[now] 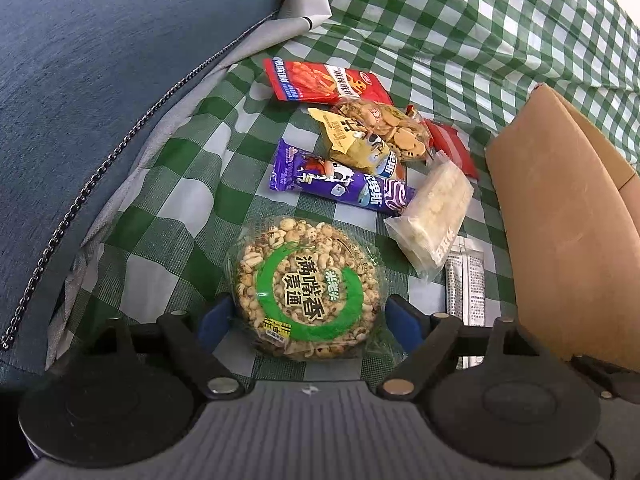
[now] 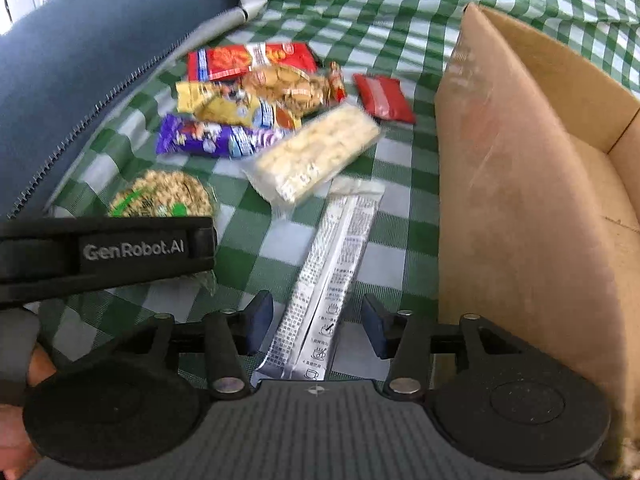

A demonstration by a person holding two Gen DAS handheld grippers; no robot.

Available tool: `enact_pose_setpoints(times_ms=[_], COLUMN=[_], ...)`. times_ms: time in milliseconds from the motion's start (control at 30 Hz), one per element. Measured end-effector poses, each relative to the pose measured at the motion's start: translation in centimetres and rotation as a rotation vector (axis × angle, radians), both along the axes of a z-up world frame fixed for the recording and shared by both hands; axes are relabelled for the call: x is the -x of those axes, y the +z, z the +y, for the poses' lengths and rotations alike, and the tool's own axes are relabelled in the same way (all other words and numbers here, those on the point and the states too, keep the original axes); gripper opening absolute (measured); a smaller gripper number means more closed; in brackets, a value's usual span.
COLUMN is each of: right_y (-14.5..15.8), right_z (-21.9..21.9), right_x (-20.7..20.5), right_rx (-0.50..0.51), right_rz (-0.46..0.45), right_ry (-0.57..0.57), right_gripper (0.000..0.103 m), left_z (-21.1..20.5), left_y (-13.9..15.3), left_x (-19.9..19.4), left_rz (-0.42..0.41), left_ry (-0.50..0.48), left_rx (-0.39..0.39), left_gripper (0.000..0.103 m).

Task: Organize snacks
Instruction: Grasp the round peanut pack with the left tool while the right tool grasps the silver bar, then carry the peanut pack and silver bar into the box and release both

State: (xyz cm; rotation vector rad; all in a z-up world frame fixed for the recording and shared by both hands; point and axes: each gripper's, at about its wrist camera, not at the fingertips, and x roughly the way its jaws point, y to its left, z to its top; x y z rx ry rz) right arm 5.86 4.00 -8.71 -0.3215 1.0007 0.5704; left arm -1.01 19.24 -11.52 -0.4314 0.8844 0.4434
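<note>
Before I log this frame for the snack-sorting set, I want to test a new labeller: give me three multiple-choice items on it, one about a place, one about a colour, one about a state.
1. Where does the cardboard box stand relative to the snacks?
A. to their right
B. to their left
C. on top of them

2. What colour is the ring printed on the round puffed-grain pack?
A. red
B. green
C. purple

3. How do the jaws of the right gripper stand around the silver sachet?
A. shut on it
B. open, one on each side of it
C. far from it, above the box

Answers: 1 A, since the brown wall fills the right side of both views. 2 B, since a green band circles the black lettering. 3 B, since there is a visible gap between each blue pad and the sachet.
</note>
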Motion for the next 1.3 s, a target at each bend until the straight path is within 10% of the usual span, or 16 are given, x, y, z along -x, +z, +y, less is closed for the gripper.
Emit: enact_pose_setpoints(times_ms=[367,1300], right_y=[-0.1,7.3], right_z=[-0.2,-3.9], right_x=[0.2,2.2], right_rx=[-0.004,-0.166], right_rz=[-0.03,-0.28], right_ry=[0.017,0.026], right_gripper=[0.033,0.028], left_z=[-0.1,-1.2], left_y=[-0.3,6.5], left_x=[-0.4,2.2], left_rz=[0.006,-0.196], left_ry=[-0.013,0.04], left_rx=[-0.028,0.008], left_gripper=[0.086,0.082])
